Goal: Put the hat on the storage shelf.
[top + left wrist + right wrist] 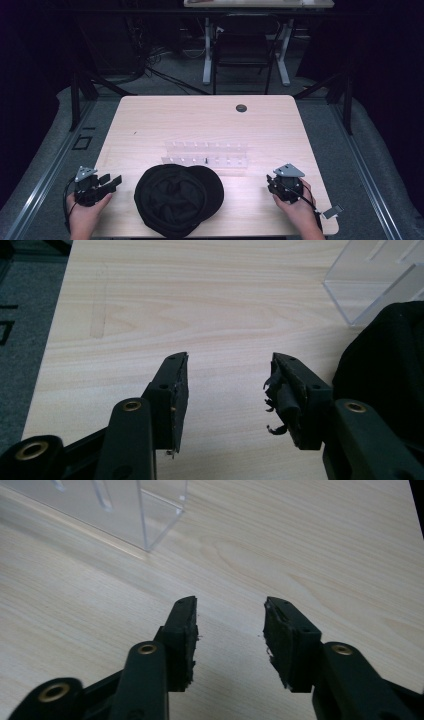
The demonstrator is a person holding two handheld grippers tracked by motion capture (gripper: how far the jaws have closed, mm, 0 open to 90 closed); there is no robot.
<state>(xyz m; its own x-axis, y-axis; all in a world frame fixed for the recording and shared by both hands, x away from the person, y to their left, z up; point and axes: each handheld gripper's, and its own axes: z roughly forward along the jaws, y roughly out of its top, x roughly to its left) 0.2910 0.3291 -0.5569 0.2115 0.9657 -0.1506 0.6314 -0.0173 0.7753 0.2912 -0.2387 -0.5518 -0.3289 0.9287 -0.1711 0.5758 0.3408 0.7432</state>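
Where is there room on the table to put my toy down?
The far half of the table, between the clear rack and the small round hole, is bare. The near middle is crowded: the black cap lies there, with an open claw on each side.

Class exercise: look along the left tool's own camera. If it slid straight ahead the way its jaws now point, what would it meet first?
Probably nothing: bare table lies ahead of the left tool. The black cap and clear rack sit off to its right, though depth is hard to judge.
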